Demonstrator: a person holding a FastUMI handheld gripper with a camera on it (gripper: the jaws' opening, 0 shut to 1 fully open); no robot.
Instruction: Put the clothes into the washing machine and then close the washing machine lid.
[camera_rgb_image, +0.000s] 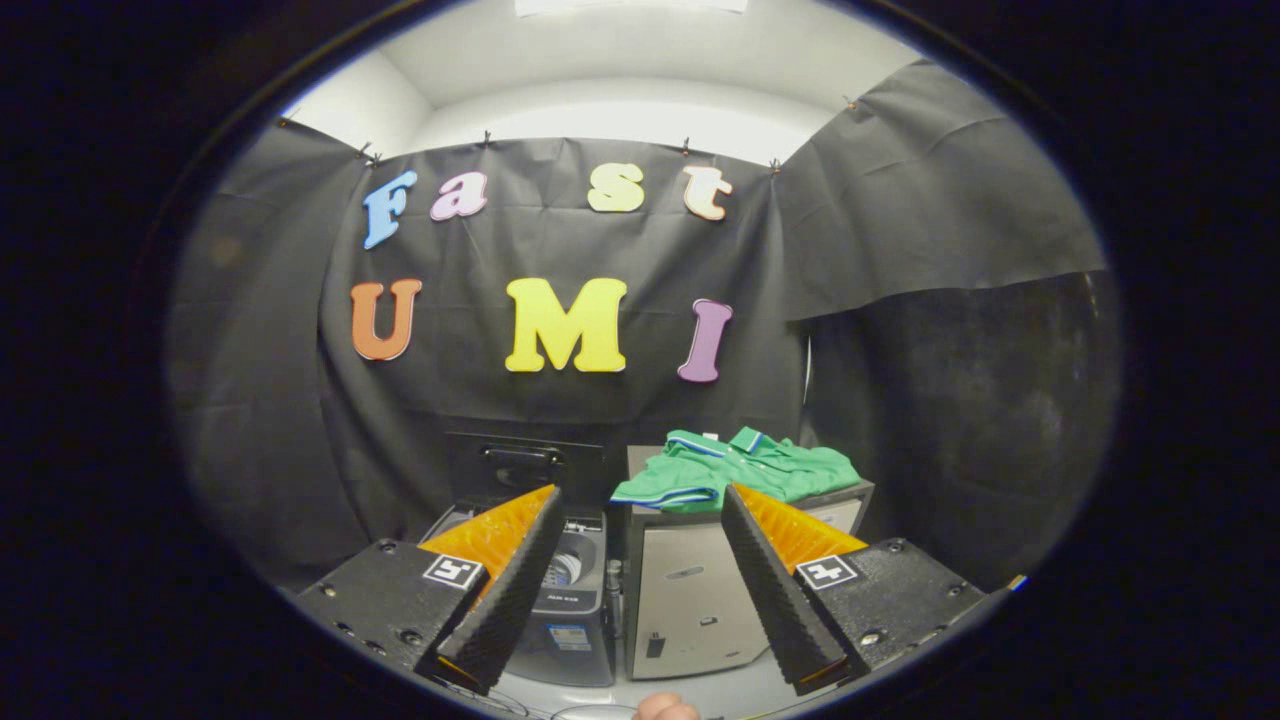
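Nothing of the task looks done yet, as far as I can judge. The washing machine (560, 590) stands low on the left, beyond the fingers, and its lid (525, 465) is raised upright at the far side, so the drum opening is free. I cannot see any cloth inside the drum, though one finger hides part of it. Just to the right of the machine, touching or nearly touching it, stands a grey cabinet (690, 590). On the top of this cabinet lies the green shirt (740, 470), crumpled, with one part hanging a little over the front edge. It is the one piece of clothing visible, and it is outside the machine.

The gripper (640, 585) is wide open and holds nothing; both fingers are well apart from the shirt, which lies farther away, beyond the right finger. At the near edge, below the fingers, a fingertip (665, 708) of a person is visible.

So I think all steps remain: to reach the shirt, grasp it, carry it left into the drum, then lower the lid.
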